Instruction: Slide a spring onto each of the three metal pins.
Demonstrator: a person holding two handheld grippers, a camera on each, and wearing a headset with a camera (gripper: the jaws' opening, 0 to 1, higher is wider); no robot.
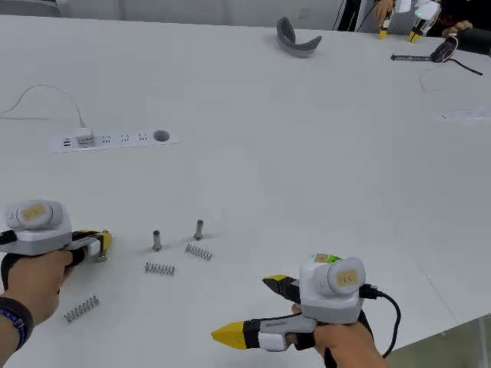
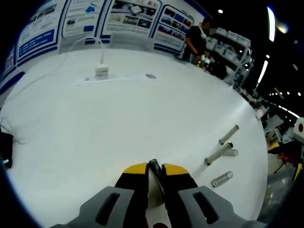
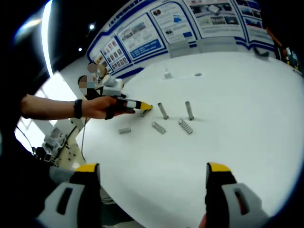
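Two metal pins stand upright on the white table (image 1: 307,176), one (image 1: 156,240) to the left of the other (image 1: 199,228). Three springs lie loose around them: one (image 1: 199,251) beside the right pin, one (image 1: 159,268) below the left pin, one (image 1: 81,308) near my left hand. My left gripper (image 1: 100,244) sits low at the left, shut on a third pin (image 2: 154,168) that shows dark between its yellow tips. My right gripper (image 1: 249,310) hovers near the front edge, wide open with nothing between its fingers. The right gripper view shows both pins (image 3: 163,110) (image 3: 189,110) and the left gripper (image 3: 142,107).
A white power strip (image 1: 115,140) with a plugged cable lies at the back left. A grey curved band (image 1: 295,40) rests far back. Another person's hands and tools (image 1: 418,19) are at the far right corner. The table's edge (image 1: 460,314) runs along the lower right.
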